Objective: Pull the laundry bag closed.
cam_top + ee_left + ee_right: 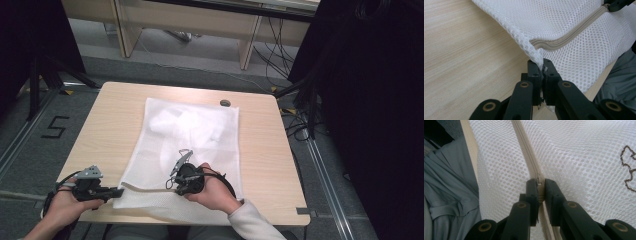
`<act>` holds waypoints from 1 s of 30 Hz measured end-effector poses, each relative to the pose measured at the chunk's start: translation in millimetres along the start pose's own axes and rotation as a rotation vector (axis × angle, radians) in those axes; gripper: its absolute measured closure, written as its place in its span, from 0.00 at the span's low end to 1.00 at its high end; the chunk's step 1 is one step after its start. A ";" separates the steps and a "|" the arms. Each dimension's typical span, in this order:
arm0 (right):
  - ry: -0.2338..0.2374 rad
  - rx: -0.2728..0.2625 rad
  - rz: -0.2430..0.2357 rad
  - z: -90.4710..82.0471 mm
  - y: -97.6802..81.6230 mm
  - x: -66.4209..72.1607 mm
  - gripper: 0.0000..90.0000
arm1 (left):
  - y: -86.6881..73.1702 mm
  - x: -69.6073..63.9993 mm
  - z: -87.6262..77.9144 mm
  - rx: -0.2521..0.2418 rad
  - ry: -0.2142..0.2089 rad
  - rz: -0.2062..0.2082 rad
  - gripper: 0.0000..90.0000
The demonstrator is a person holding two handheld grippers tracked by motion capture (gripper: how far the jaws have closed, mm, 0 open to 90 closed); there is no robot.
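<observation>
With the left tool (541, 65) clamping the white mesh laundry bag's (200, 132) corner and the right tool (539, 185) pinching its beige zipper (564, 38) slider, the zip step is in hand; next likely needs a steady pull along the track.

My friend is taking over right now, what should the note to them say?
Left tongs: shut on the corner of the mesh bag, at the end of its zipper.
Right tongs: shut on the zipper pull, farther along the zipper.
Where things are: the white mesh bag lies flat on the wooden table, something white inside it. Its zipper edge runs along the near side, by the person.
Done: both grips are set, corner held, pull pinched.
Left: probably slide the pull along the zipper while the left tongs hold the corner steady. How much of the zipper is open, I cannot tell.
</observation>
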State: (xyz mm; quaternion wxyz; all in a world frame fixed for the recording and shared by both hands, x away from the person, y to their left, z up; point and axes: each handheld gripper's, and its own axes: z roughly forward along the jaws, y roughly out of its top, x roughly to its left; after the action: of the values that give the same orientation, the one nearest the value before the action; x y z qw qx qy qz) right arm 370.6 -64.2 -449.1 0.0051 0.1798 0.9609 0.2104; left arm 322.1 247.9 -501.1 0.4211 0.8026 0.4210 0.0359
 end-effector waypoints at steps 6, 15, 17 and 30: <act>0.003 0.002 0.004 -1.2 -2.2 -1.0 0.91 | 0.5 0.5 -0.9 0.012 0.000 0.004 0.95; -0.008 0.005 0.017 -5.3 -7.6 -3.6 0.91 | 0.2 0.4 -0.5 0.010 0.005 0.002 0.96; -0.008 -0.002 0.008 -5.5 -8.8 -4.7 0.91 | 0.4 1.1 -0.6 0.014 -0.005 0.003 0.96; -0.014 0.008 0.025 -8.4 -12.2 -5.7 0.91 | 0.3 1.3 -0.9 0.013 -0.003 0.002 0.96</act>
State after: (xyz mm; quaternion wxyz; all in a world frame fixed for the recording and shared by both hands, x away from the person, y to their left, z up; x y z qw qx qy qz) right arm 371.1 -79.9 -446.8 0.0083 0.1935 0.9593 0.2056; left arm 322.8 249.3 -500.7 0.4165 0.8058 0.4197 0.0324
